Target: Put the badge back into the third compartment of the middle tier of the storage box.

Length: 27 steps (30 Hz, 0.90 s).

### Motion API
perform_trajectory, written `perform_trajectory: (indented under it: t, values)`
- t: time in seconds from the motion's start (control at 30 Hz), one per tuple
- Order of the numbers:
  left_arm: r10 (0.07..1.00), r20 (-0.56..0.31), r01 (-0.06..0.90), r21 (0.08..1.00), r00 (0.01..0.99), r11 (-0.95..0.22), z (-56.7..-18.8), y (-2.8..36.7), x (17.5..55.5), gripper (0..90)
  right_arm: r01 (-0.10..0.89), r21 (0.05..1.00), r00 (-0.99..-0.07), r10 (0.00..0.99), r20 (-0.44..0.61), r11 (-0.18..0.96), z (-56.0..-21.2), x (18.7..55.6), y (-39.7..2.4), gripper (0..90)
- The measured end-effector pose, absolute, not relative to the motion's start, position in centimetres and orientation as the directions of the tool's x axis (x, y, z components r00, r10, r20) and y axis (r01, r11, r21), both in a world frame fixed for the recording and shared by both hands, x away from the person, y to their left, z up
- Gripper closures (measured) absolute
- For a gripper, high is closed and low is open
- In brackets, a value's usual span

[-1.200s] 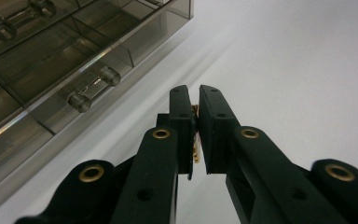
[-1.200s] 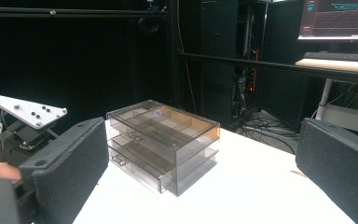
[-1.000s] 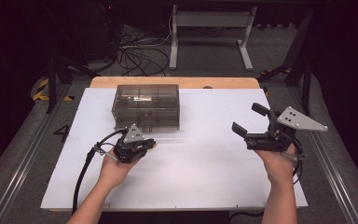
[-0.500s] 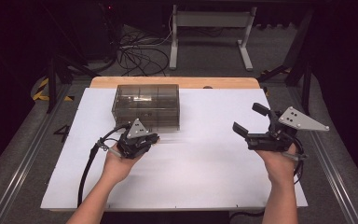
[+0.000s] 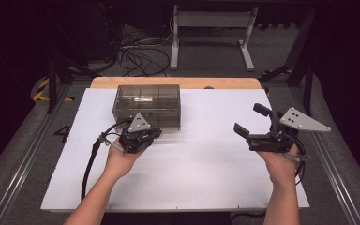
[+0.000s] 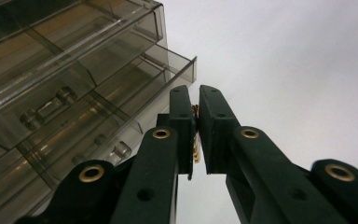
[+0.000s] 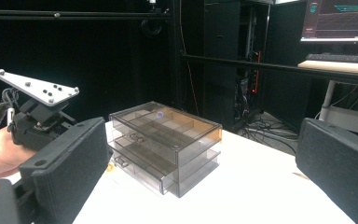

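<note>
A smoky see-through box of three drawers (image 5: 146, 105) stands at the back left of the white table top. One lower drawer (image 6: 168, 77) is pulled out a little. My left gripper (image 5: 155, 134) hovers just in front of the box. In the left gripper view its jaws (image 6: 196, 93) are shut on a small gold-coloured thing (image 6: 196, 135) that I cannot identify. My right gripper (image 5: 251, 120) is held above the right side of the table, open, with nothing between its pads (image 7: 65, 163). It faces the box (image 7: 165, 144) from a distance.
A white sheet (image 5: 201, 178) covers the table, with a wooden strip (image 5: 178, 83) along the far edge. A black cable (image 5: 89, 164) trails from the left gripper toward the front. Beyond the table are floor cables (image 5: 140, 51) and a desk frame (image 5: 211, 28).
My left hand has risen a little and moved slightly closer to the box front, jaws still shut. The right hand has stayed where it was.
</note>
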<state>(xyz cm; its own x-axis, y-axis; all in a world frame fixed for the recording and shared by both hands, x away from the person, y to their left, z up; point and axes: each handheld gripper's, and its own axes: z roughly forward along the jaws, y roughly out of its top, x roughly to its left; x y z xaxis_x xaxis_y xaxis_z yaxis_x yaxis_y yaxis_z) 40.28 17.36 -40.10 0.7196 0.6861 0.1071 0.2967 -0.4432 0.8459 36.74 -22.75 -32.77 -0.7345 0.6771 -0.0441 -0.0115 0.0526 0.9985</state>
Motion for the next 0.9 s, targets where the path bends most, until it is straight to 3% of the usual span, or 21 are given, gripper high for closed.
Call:
perform_trajectory:
  t: [0.9]
  values:
    - [0.705, 0.092, 0.293, 0.866, 0.703, -0.406, -39.5, 15.8, 42.7, 84.5, -0.015, 0.999, -0.734, 0.678, -0.042, 0.046, -32.7, 36.7, -22.9, 3.1]
